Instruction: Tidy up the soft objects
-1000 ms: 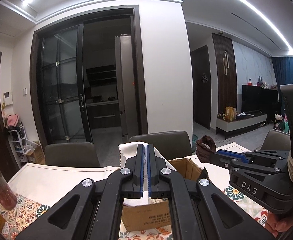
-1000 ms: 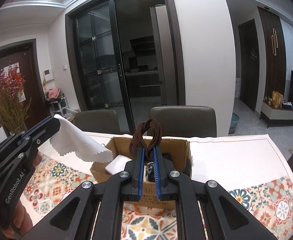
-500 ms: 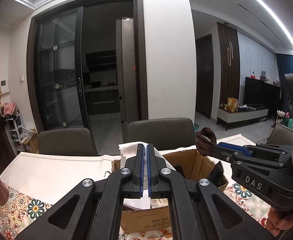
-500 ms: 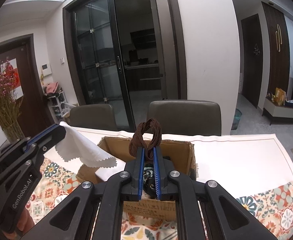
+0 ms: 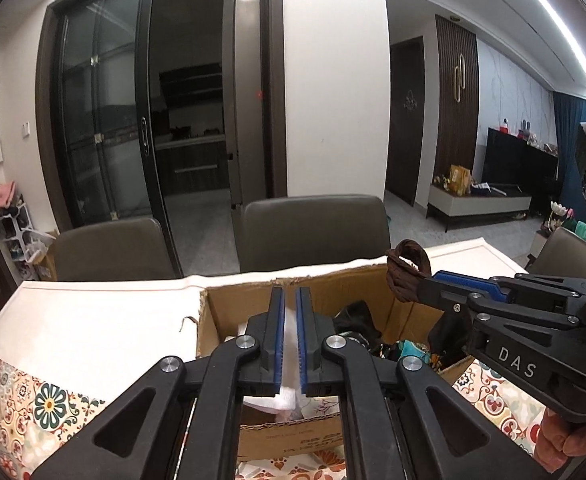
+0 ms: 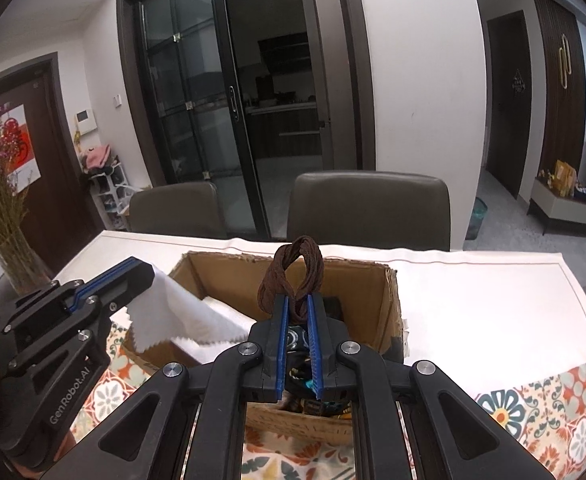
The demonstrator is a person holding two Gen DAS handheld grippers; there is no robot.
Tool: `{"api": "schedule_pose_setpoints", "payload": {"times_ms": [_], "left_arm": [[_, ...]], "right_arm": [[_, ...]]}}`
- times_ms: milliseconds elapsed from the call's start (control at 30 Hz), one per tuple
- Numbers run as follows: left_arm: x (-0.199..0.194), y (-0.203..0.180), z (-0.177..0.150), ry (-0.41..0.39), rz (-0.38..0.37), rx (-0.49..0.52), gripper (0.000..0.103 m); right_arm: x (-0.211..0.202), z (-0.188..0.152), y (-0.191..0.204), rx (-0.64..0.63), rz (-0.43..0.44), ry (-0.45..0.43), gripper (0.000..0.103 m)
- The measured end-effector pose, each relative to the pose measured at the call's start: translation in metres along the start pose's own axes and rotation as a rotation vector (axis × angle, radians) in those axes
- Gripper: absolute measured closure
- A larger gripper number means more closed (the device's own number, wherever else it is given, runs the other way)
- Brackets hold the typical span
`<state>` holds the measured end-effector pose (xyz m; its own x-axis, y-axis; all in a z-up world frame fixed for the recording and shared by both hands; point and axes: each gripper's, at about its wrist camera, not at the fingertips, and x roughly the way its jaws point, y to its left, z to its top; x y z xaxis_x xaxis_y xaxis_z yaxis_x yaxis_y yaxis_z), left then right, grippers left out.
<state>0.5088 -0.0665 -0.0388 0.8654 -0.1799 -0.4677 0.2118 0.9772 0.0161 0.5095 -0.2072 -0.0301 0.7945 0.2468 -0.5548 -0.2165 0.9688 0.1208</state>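
Both grippers hovering over the cardboard box (image 6: 389, 312).

The right gripper (image 6: 296, 300) is pinching a brown hair tie (image 6: 297, 276) between nearly closed jaws; the left gripper (image 5: 287, 308), jaws slightly parted, is dangling a white cloth (image 6: 181, 316) above the box.

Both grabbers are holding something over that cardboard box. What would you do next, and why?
Probably open the left hand-held gripper and let go of the white cloth. The cloth already hangs over the open cardboard box, touching white things inside. The right hand-held gripper could drop its brown hair tie afterwards.
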Motion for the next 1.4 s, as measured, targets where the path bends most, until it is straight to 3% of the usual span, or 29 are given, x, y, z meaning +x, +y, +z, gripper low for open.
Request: {"api": "schedule_pose_setpoints", "payload": {"times_ms": [133,200,333,400,600,900,1400], "left_arm": [[0.001,0.001,-0.003,0.009,0.003,-0.008,0.081],[-0.003,0.001,-0.003,0.01,0.007,-0.006,0.076],[-0.014,0.001,-0.003,-0.004,0.033,-0.004,0.065],[-0.02,0.002,-0.003,-0.002,0.054,-0.006,0.059],[-0.045,0.006,-0.007,0.02,0.087,-0.015,0.043],[-0.1,0.012,-0.017,0.021,0.119,-0.039,0.015],[-0.194,0.01,-0.046,-0.023,0.159,-0.02,0.003]], "right_arm": [[0.009,0.0,-0.001,0.006,0.003,0.042,0.083],[0.012,-0.001,-0.003,0.016,0.0,0.052,0.07],[0.011,-0.004,-0.005,0.029,-0.019,0.063,0.069],[0.008,-0.007,-0.005,0.042,-0.026,0.071,0.062],[-0.022,-0.017,0.001,0.07,-0.084,0.036,0.044],[-0.078,-0.028,0.016,0.115,-0.158,-0.005,0.032],[-0.171,-0.064,0.061,0.102,-0.239,-0.071,0.026]]}}
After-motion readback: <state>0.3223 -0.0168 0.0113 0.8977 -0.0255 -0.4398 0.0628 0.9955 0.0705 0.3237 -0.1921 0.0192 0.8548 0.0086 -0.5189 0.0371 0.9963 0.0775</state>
